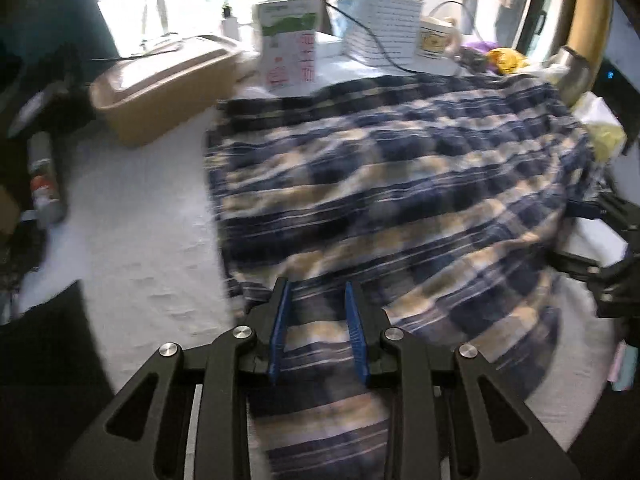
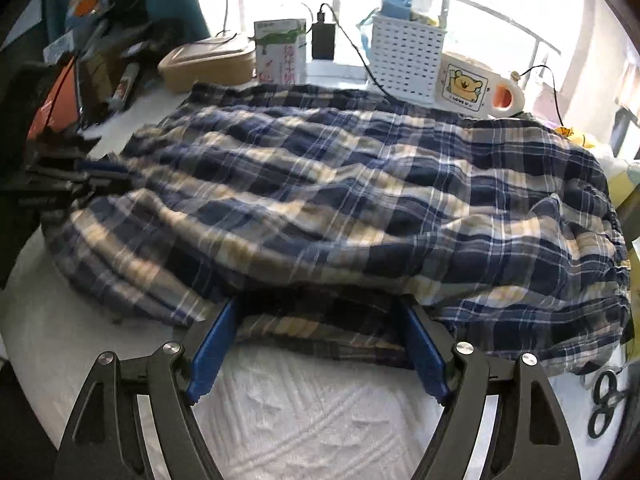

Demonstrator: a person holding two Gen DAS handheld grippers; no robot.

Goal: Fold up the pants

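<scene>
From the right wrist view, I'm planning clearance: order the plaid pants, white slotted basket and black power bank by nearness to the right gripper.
From the right gripper:
1. Blue-and-cream plaid pants, directly ahead, edge between its fingers.
2. White slotted plastic basket, behind the pants, right of centre.
3. Black power bank, at the window, slightly left of the basket.
</scene>
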